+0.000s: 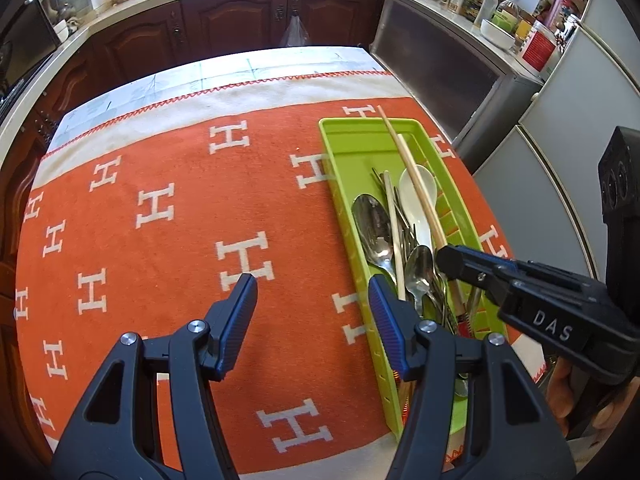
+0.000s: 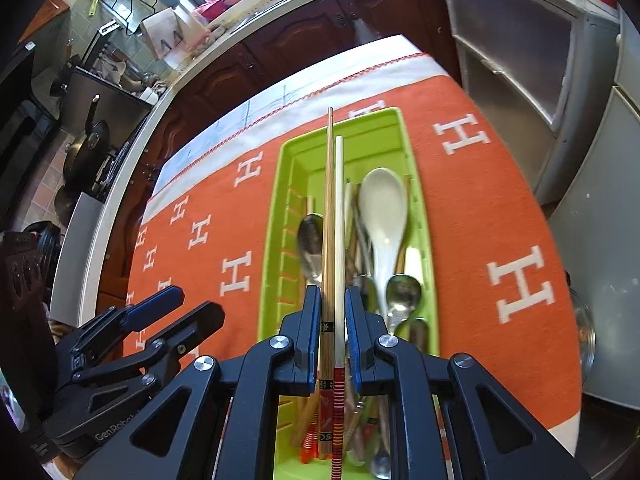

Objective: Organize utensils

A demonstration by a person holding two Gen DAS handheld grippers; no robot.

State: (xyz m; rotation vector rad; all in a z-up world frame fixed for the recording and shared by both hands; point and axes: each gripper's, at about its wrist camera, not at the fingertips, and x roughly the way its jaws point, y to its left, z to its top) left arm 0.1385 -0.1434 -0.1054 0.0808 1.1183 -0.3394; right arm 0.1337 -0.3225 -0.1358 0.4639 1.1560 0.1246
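Note:
My right gripper [image 2: 333, 296] is shut on a pair of chopsticks [image 2: 330, 200], one brown and one pale, which point forward over the lime green utensil tray [image 2: 276, 208]. In the tray lie a white ceramic spoon [image 2: 384, 200], metal spoons [image 2: 312, 236] and more chopsticks with red patterned ends. The left wrist view shows the right gripper [image 1: 452, 258] over the tray [image 1: 332, 168] with the held chopsticks [image 1: 416, 192] crossing the white spoon [image 1: 408, 200]. My left gripper [image 1: 313, 284] stands open and holds nothing above the orange cloth, its right finger by the tray's left rim.
The tray sits on an orange cloth with white H letters [image 1: 160, 208] that covers the table. Dark wood cabinets [image 1: 224, 20] and a crowded counter run behind. A steel cabinet [image 1: 448, 76] and grey fridge doors [image 1: 560, 140] stand close at the right. A hand [image 1: 560, 384] holds the right gripper.

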